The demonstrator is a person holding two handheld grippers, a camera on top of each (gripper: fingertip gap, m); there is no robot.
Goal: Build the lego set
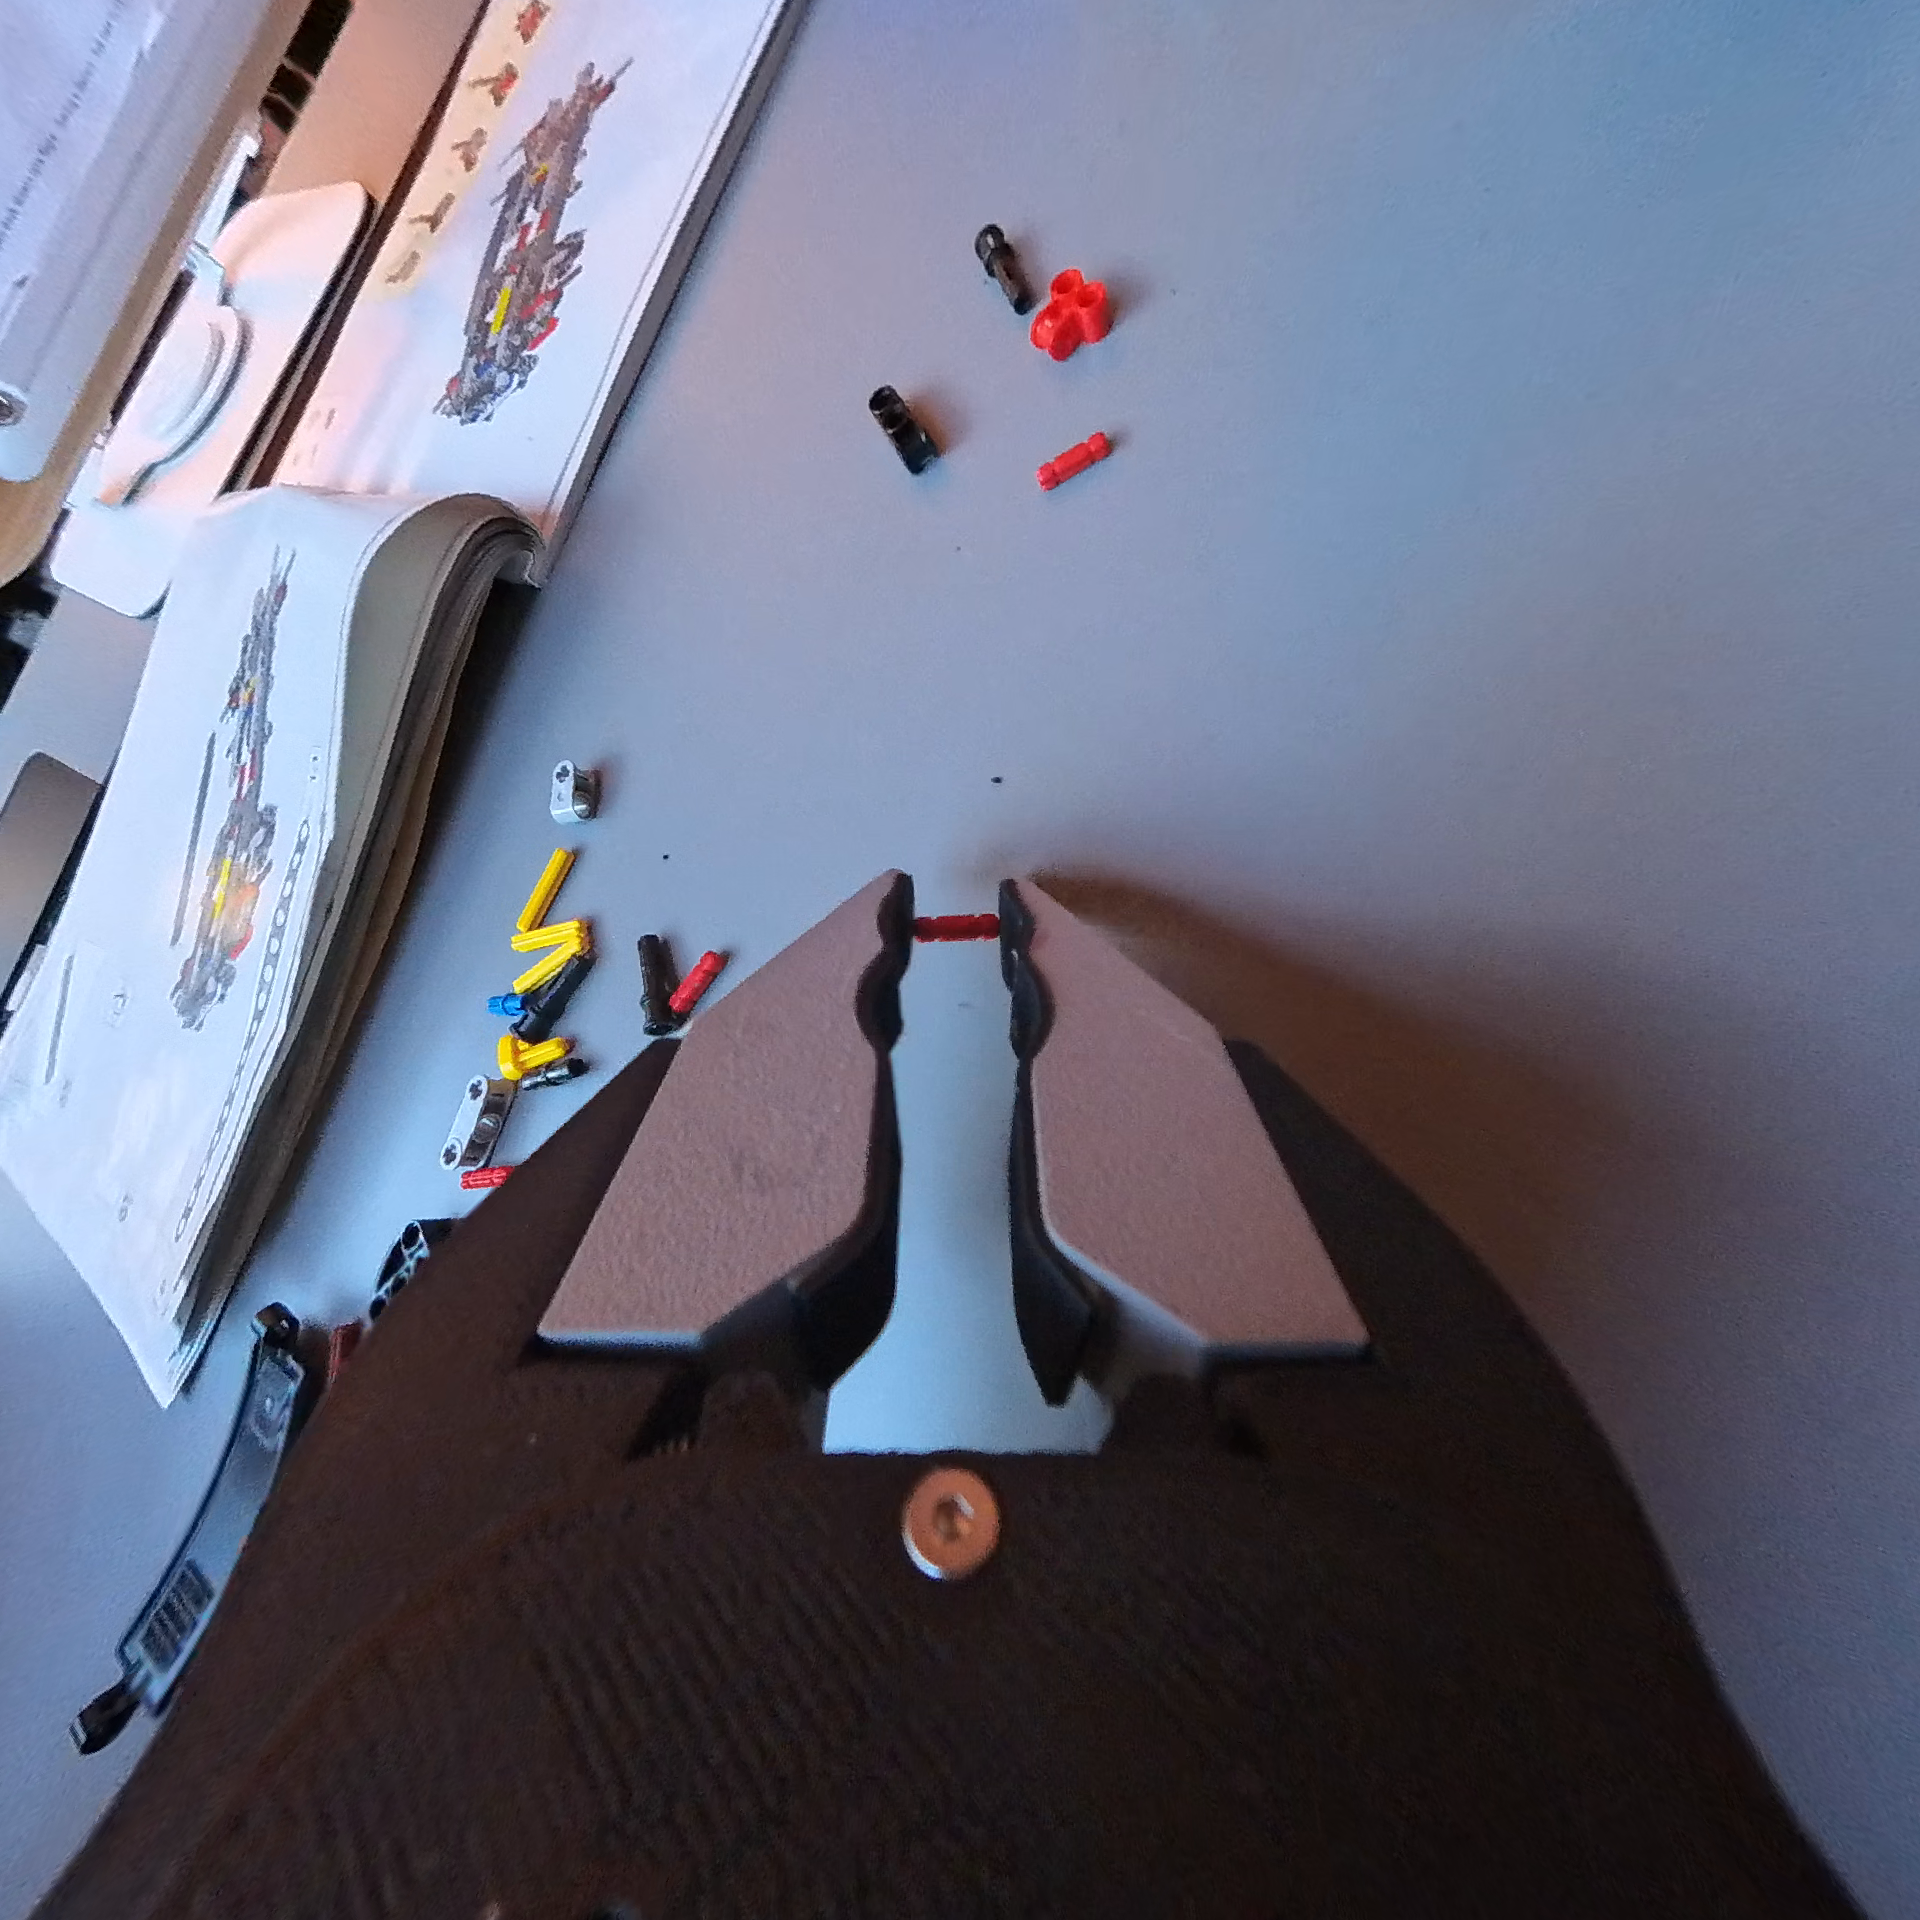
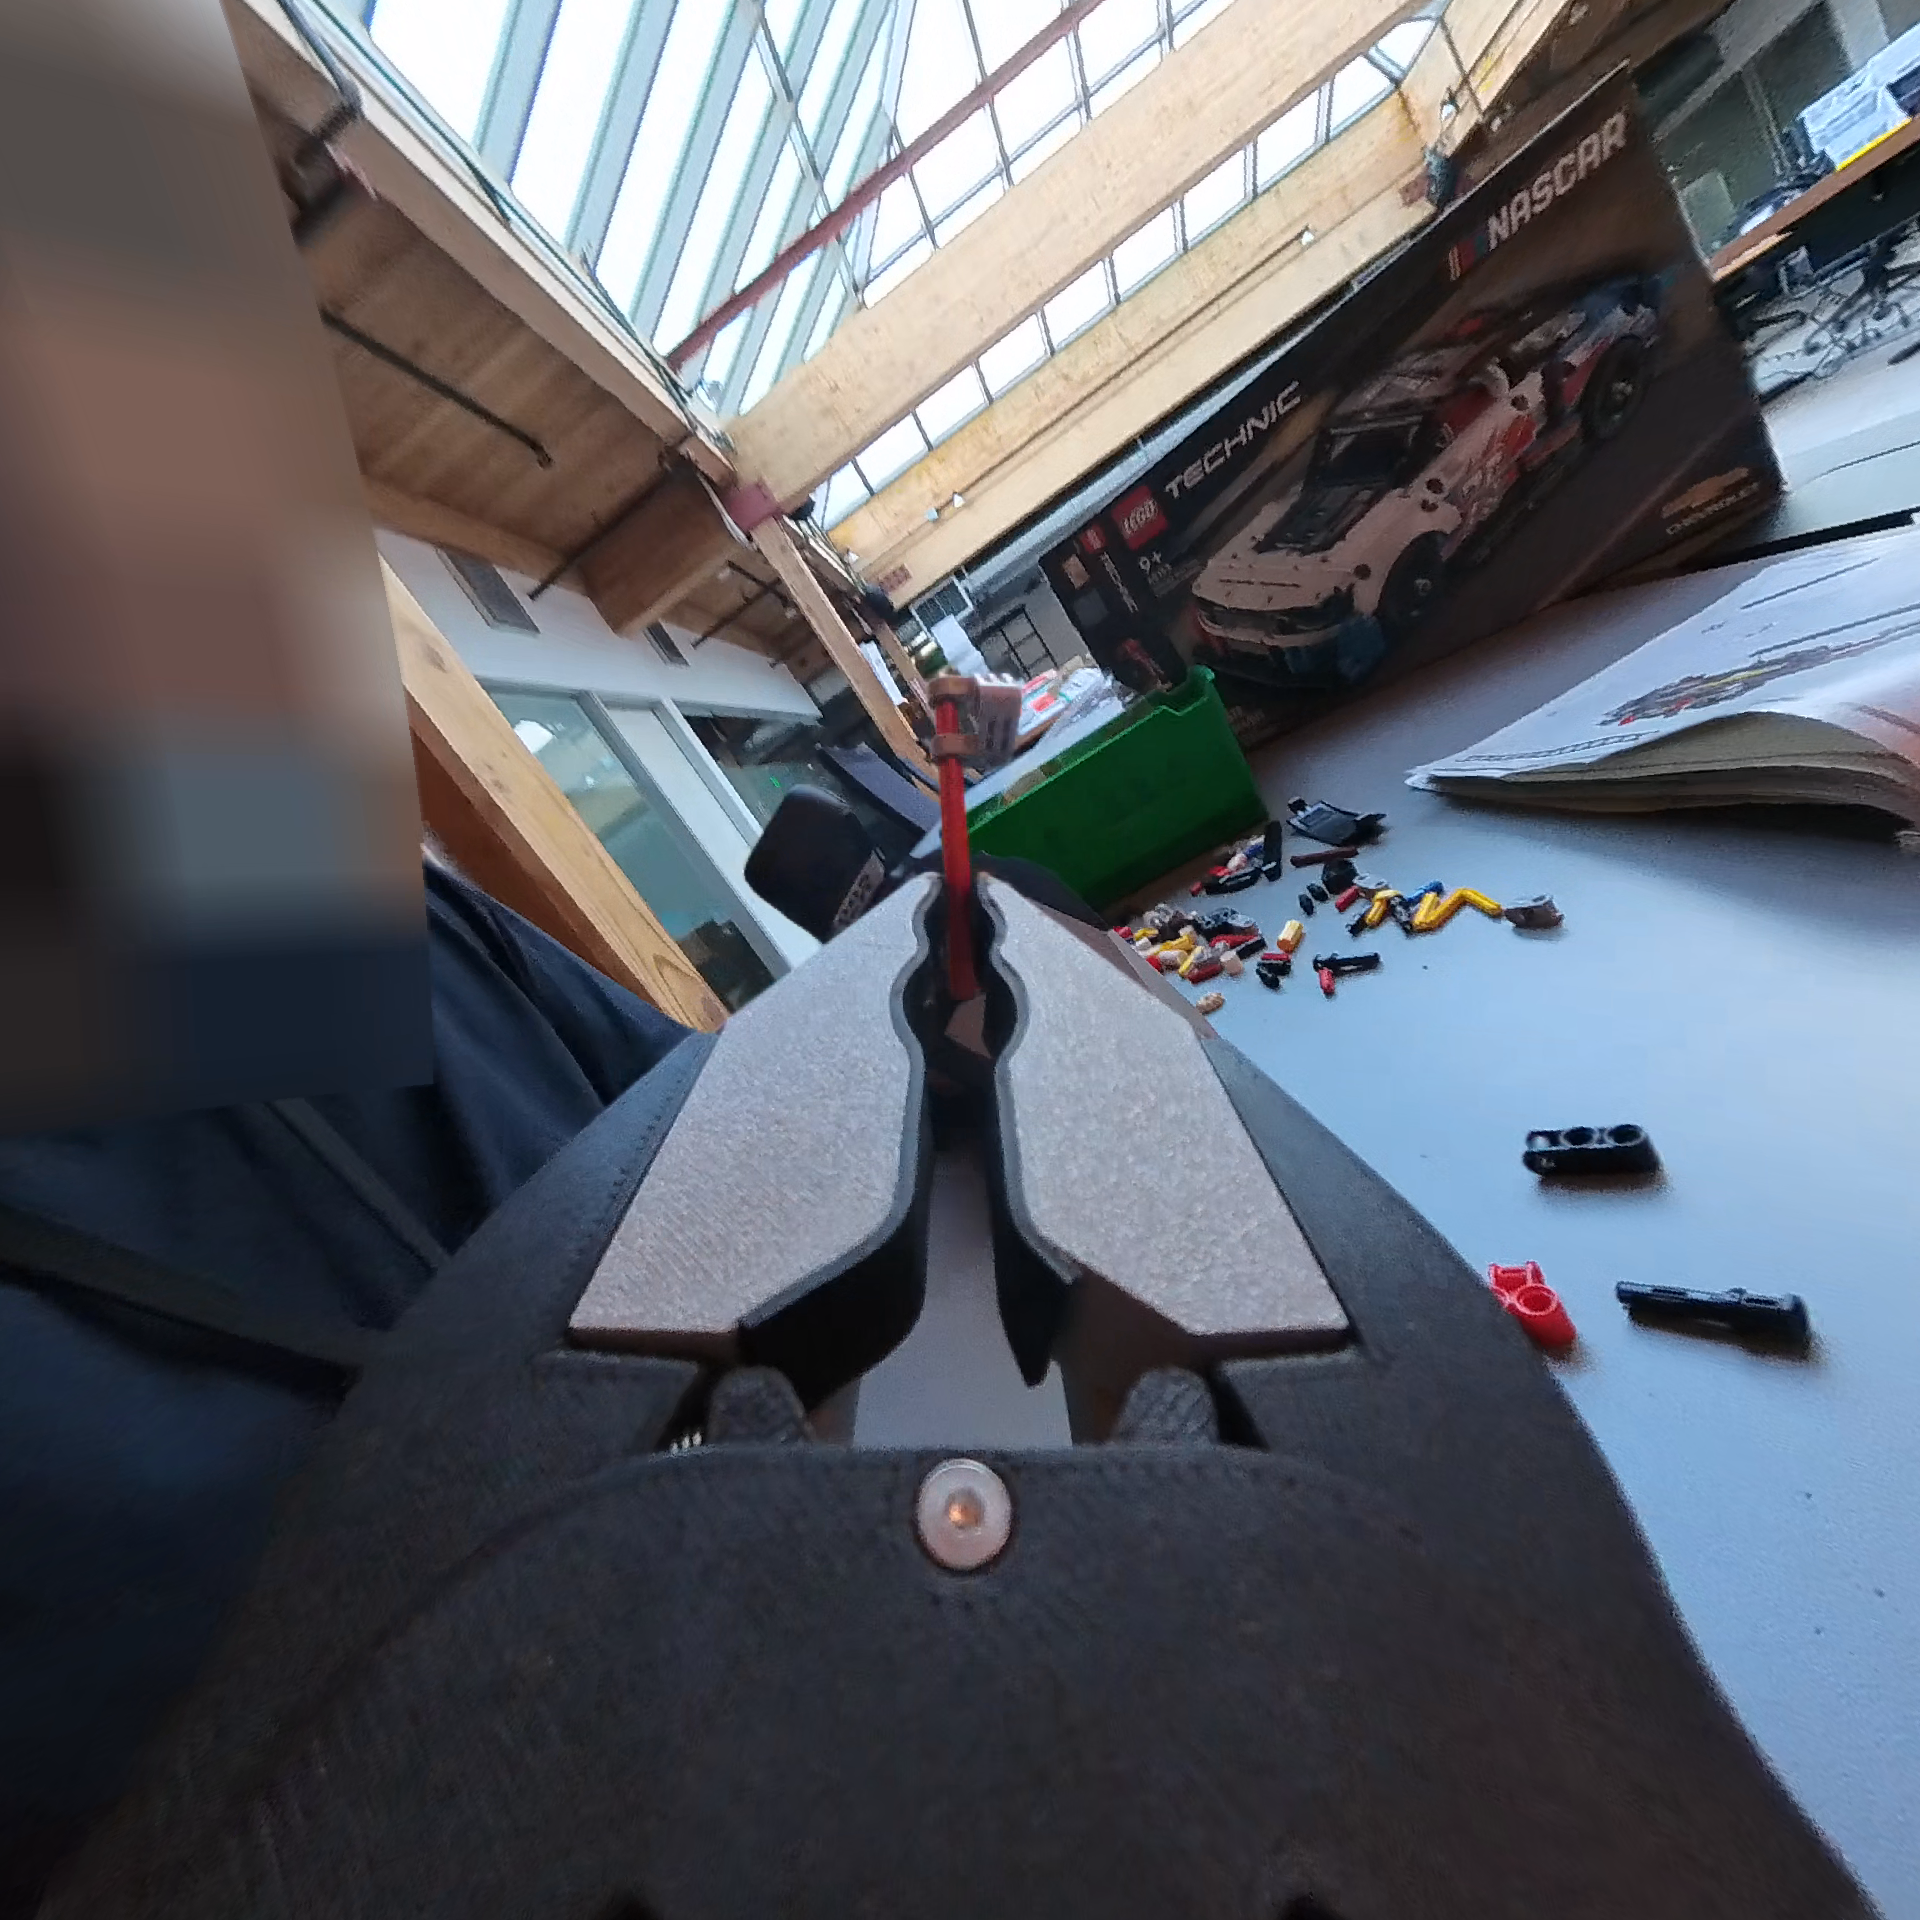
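In the left wrist view my left gripper (image 1: 956, 914) hovers low over the grey table (image 1: 1455, 623). It is shut on a short red pin (image 1: 956, 926) that lies crosswise between the two fingertips, with one pad on each end. In the right wrist view my right gripper (image 2: 958, 904) is raised off the table and shut on a thin red axle (image 2: 951, 831). The axle stands up out of the fingertips. A small grey connector piece (image 2: 977, 717) sits on its top end.
An open instruction booklet (image 1: 312, 883) lies left of the left gripper, with yellow axles (image 1: 545, 935) and small pins beside it. Farther off lie a red connector (image 1: 1073, 312) and a black pin (image 1: 902, 428). A green bin (image 2: 1132, 790), a set box (image 2: 1455, 447), a parts pile (image 2: 1299, 925) and a person's dark sleeve (image 2: 208, 1195) also show. Left tips to right tips: about 15 centimetres. The red connector (image 1: 1073, 312) is about 12 centimetres from both grippers' fingertips.
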